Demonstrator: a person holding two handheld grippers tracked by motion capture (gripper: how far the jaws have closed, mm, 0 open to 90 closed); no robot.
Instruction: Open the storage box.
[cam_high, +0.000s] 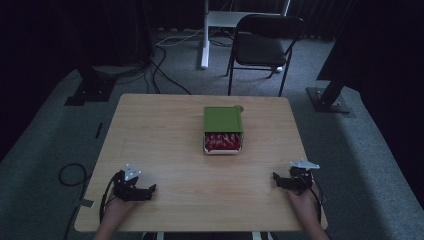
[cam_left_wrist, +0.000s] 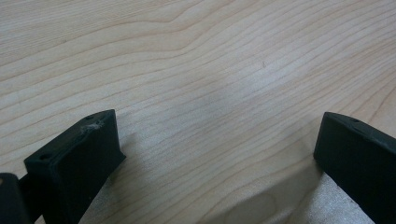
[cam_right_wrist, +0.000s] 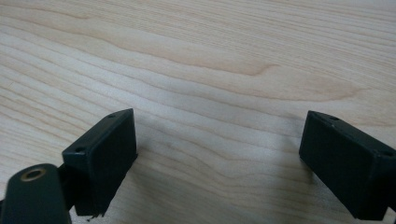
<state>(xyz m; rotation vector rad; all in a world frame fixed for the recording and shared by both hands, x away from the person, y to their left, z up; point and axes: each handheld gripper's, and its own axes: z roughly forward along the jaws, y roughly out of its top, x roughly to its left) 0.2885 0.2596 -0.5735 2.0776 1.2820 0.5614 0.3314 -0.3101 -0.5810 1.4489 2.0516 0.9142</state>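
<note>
I am holding both tools low at the near edge of the pale wooden table (cam_high: 165, 145), one at each corner. The left gripper (cam_high: 150, 190) is resting on the wood with its jaws spread wide and nothing between them; the left gripper view is showing bare grain in the gap. The right gripper (cam_high: 276, 179) is sitting the same way, jaws parted and empty, and the right gripper view is showing plain wood too.

The thing nearest to them is the flat white box with a green sliding cover (cam_high: 223, 130), lying past the table's centre, well apart from both grippers. The green cover (cam_high: 222, 119) is sitting over the far part of the box, leaving the near end open, where shiny red packets (cam_high: 222, 142) are showing in a row.

I am judging the box to be light card, stiff along its edges but easy to crush across its flat faces, and likely to skate on the smooth wood if pushed. The packets look slick and soft. I am thinking one gripper should pinch the white tray by its near side walls while the other takes the cover at its far edge.
</note>
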